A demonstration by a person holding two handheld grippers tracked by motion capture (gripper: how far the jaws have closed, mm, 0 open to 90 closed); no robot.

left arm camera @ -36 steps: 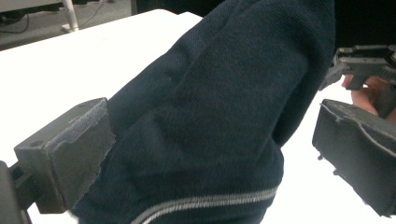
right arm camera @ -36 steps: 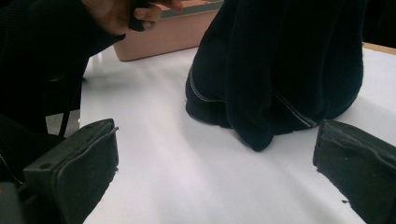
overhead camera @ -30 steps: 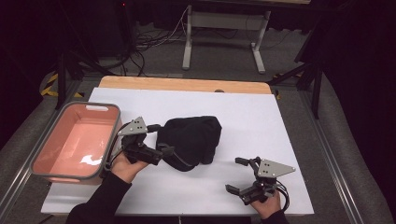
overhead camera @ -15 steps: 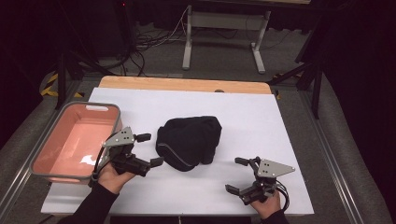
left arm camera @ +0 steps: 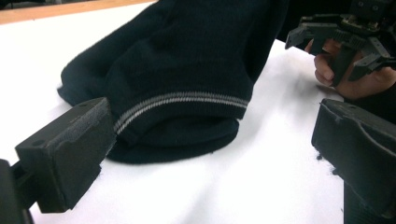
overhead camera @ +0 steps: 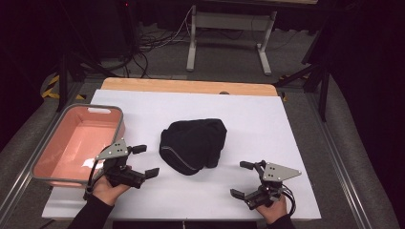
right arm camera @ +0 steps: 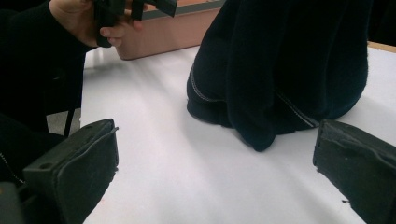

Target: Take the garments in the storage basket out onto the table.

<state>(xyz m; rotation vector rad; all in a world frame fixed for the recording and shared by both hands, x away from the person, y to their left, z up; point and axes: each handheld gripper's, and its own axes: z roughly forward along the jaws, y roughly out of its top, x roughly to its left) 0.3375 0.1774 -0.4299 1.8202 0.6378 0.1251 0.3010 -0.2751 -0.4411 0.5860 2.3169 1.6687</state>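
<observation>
Where the white table (overhead camera: 143, 195) starts on the left, a pink plastic tub (overhead camera: 76, 143) sits well to the left of the dark folded knit garment (overhead camera: 193, 143). The left tongs (overhead camera: 142, 161) are just to the left of the garment, wide open, holding nothing. The garment lies in a lump in the middle of the table, with a thin grey stripe along its edge. The right tongs (overhead camera: 242, 179) are near the garment's right side, wide open too, and empty.
</observation>
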